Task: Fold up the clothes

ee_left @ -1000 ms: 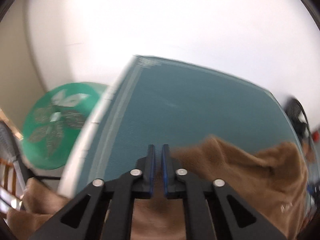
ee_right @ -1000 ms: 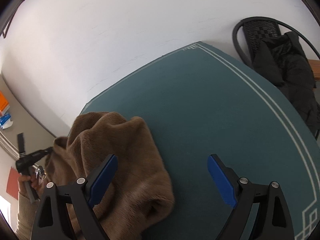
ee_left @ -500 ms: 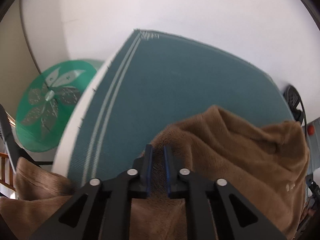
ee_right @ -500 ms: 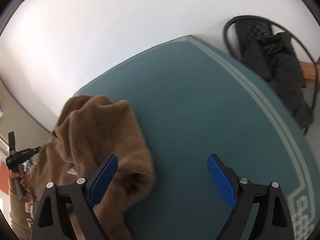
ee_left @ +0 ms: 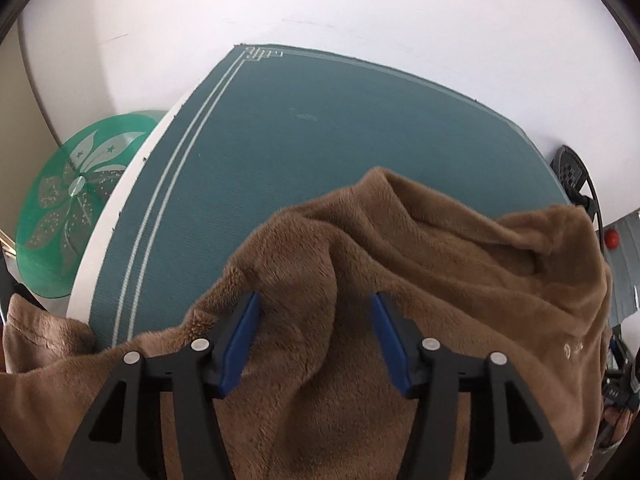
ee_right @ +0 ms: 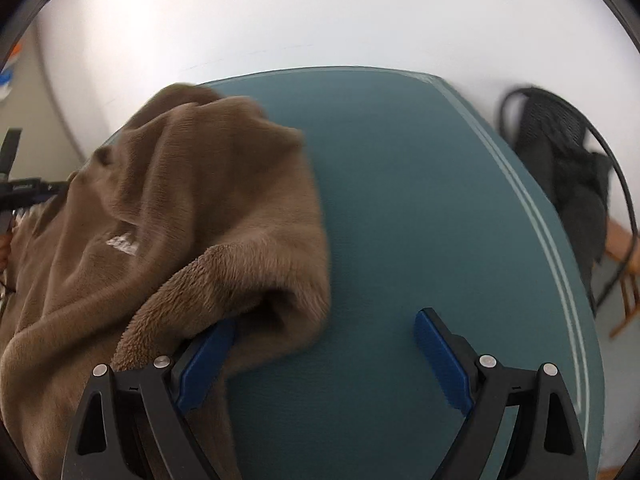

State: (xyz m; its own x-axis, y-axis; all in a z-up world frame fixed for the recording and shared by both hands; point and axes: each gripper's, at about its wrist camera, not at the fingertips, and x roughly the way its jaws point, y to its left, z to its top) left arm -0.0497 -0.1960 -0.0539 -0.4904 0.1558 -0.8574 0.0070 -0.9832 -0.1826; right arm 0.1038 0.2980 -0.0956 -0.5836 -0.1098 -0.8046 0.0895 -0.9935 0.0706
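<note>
1. Your left gripper [ee_left: 314,338] is spread wide above the brown fleece garment [ee_left: 420,280], holding nothing.
2. The garment lies bunched on the teal mat's [ee_right: 420,200] left part.
3. Your right gripper [ee_right: 324,354] gapes open, its left finger [ee_right: 204,360] touching the fleece.

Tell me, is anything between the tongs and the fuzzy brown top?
Nothing visible is. The left tongs hang open right over the fuzzy brown fleece top, and the right tongs are open at its edge. The teal mat beside it, where it could be spread, looks bare.
</note>
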